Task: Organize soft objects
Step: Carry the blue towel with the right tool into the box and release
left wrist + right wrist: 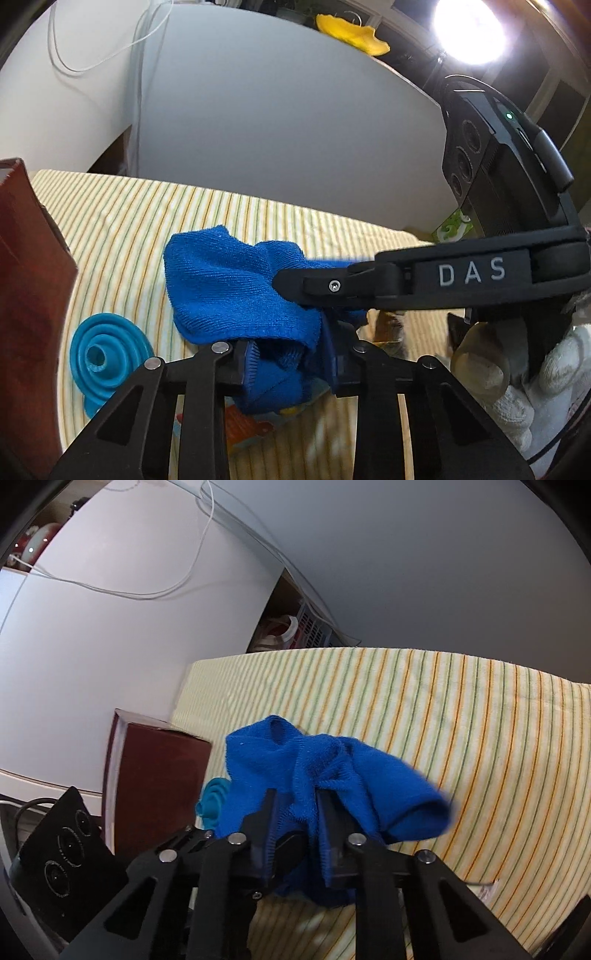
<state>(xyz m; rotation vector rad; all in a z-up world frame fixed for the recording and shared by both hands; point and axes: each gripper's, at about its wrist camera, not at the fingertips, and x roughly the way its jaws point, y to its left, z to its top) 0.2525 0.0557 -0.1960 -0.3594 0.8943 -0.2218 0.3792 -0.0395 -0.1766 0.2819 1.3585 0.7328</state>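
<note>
A blue cloth [236, 291] sits bunched at the centre of both frames on a striped table cover [122, 221], pinched from two sides at once. The left gripper [291, 354] at lower centre has its fingers closed on the near edge — the right gripper [295, 823] reaches in from the right and clamps the far edge. Both tilt downward. The cloth's length runs left to right between them, so spreading it likely means pulling apart.
</note>
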